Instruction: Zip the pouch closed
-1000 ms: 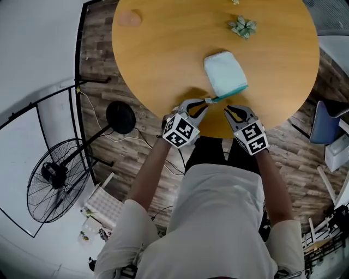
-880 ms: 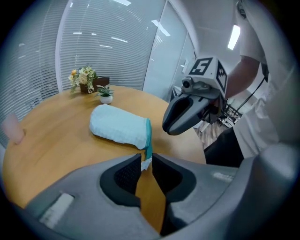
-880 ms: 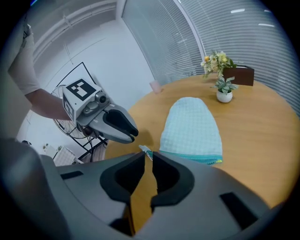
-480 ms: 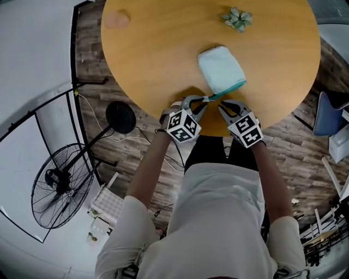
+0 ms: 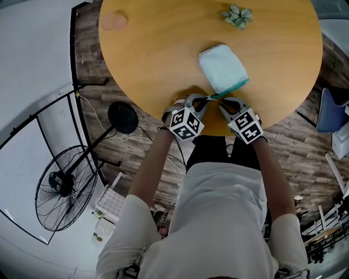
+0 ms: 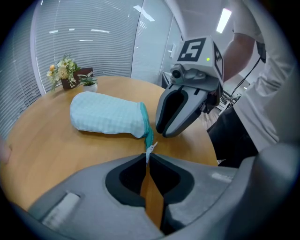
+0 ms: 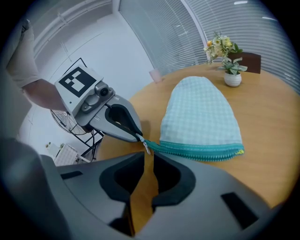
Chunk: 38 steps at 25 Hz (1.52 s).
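Pinching the small silver zipper pull (image 6: 150,149) between its fingers (image 6: 123,180), the left gripper (image 6: 146,155) is holding the pull just off the near corner of the pouch (image 6: 105,115). Its fingers are pressing together at the tips with only the pull between them.

The pouch, pale blue with a fine check, is lying flat on the round wooden desk (image 5: 158,49), with its zipped edge turning toward the person and both grippers sitting just beside that edge. The teal zipper (image 7: 197,150) is running along this edge, and its teeth are looking joined along the whole stretch in view, from the yellow-tipped end far from the pull to the short tail leading into the left gripper's fingers.

The right gripper (image 7: 149,157) is hovering low over the desk on the other side of that tail from the left gripper, nose to nose with it. Its fingers (image 7: 176,180) are standing with only a narrow gap between the tips, nothing is sitting in that gap, and they are not touching the pouch.

Beyond the pouch's rounded far end, small potted plants (image 5: 236,15) are standing near the desk's far rim. Well away from the pouch, on the left gripper's side, a standing fan (image 5: 60,188) is resting on the wooden floor.
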Motion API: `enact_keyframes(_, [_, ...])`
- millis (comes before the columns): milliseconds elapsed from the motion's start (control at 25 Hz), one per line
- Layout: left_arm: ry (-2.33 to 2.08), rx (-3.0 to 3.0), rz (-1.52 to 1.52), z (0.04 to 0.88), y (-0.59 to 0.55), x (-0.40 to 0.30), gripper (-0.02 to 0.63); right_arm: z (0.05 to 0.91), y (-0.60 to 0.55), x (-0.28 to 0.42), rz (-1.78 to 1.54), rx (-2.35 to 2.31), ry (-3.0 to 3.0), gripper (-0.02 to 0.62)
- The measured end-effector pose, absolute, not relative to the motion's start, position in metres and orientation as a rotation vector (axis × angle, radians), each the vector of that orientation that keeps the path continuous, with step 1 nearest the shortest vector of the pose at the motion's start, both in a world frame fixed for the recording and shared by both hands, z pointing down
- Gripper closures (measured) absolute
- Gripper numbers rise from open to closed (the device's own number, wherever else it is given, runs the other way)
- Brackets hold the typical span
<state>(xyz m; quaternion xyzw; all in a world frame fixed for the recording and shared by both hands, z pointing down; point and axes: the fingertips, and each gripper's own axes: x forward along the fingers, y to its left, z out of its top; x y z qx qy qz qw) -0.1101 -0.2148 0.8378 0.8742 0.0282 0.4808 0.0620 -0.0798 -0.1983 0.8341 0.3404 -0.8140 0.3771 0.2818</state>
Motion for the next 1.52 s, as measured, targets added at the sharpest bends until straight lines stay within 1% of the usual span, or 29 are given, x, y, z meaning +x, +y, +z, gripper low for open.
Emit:
enact_keyframes(280, [0.098,2.632,1.406,0.829,-0.218,-0.108,0.572,0.834,-0.204,-0.084,1.003,0.88,-2.211,0.537])
enact_keyframes(720, [0.085,2.614,1.3,0.809,-0.221,-0.099,0.575,0.821,-0.211,-0.095,1.001,0.858,-2.256,0.537])
enact_keyframes(840, [0.075,2.605,1.277,0.804,-0.222,-0.097,0.575,0.816,-0.214,-0.093,0.994,0.884,-2.252,0.544])
enact_keyframes(880, [0.074,2.605,1.272,0.802,-0.222,-0.096,0.575,0.815,-0.216,-0.091,0.989,0.899,-2.251,0.555])
enact_keyframes(920, [0.075,2.604,1.265,0.8,-0.222,-0.096,0.575,0.813,-0.217,-0.09,0.987,0.913,-2.25,0.579])
enact_keyframes(960, [0.075,2.602,1.257,0.798,-0.223,-0.095,0.575,0.811,-0.218,-0.088,0.989,0.923,-2.251,0.586])
enact_keyframes(1200, [0.072,2.596,1.208,0.781,-0.222,-0.092,0.578,0.792,-0.216,-0.083,1.035,0.93,-2.277,0.591])
enact_keyframes(1520, [0.081,2.612,1.184,0.762,-0.219,-0.089,0.581,0.772,-0.214,-0.072,0.988,0.945,-2.293,0.592])
